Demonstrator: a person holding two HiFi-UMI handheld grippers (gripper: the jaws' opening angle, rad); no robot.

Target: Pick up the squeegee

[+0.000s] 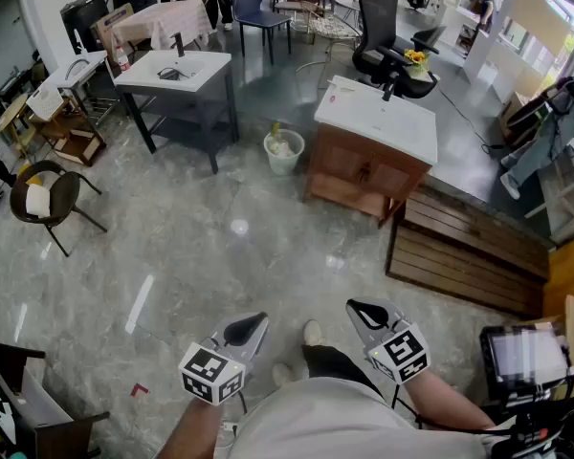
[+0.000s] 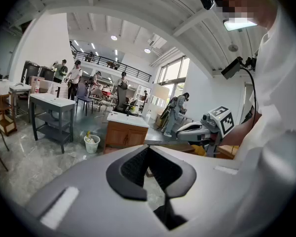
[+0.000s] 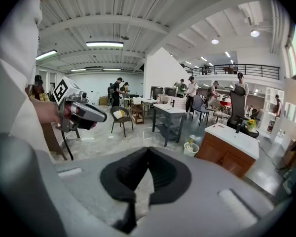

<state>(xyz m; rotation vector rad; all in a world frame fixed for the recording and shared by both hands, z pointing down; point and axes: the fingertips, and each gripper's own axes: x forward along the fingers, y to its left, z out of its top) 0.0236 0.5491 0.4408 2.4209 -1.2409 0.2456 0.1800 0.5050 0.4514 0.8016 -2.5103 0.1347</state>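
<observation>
Your squeegee may be the small dark flat thing lying on the white worktop, far beyond your left tongs; it's too small to tell.

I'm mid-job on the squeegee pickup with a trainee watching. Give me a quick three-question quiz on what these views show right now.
1. True or false: the left gripper holds something between its jaws.
2. Multiple choice: the small white round bucket stands on the floor between
A) the grey-framed table with white sink top and the brown wooden cabinet with white sink top
B) two black office chairs
C) the two grippers
3. Fill in: the jaws of the right gripper are ____ (open or shut).

Key: 1 false, its jaws are shut on nothing; 2 A; 3 shut.
</observation>
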